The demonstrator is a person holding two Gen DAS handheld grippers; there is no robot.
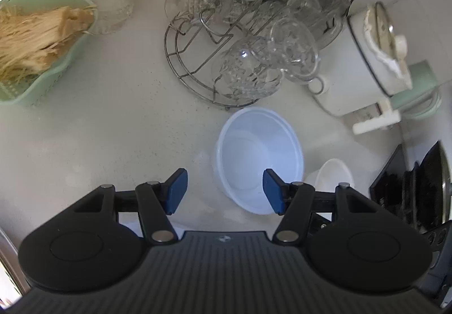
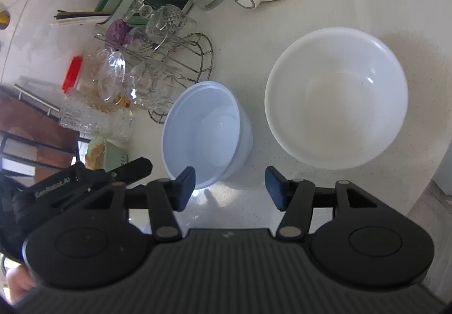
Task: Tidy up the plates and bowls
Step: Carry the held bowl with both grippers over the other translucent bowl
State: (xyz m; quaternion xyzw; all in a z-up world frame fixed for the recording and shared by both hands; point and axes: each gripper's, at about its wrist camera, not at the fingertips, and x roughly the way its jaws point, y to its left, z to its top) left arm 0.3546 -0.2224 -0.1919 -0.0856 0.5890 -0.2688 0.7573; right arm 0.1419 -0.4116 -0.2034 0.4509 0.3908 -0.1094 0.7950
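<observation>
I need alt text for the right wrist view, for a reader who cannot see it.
The open right gripper hovers over a white counter, holding nothing. Ahead stand a pale blue bowl and, to its right, a larger white bowl; a wire rack of glassware stands behind.

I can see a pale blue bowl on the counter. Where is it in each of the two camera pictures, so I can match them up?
Left wrist view: the pale blue bowl sits just right of centre, partly behind the claw's right finger.
Right wrist view: the pale blue bowl sits left of centre, beside the bigger white bowl.
Shared landmark: the wire rack of glassware, just beyond the bowl in both.
</observation>
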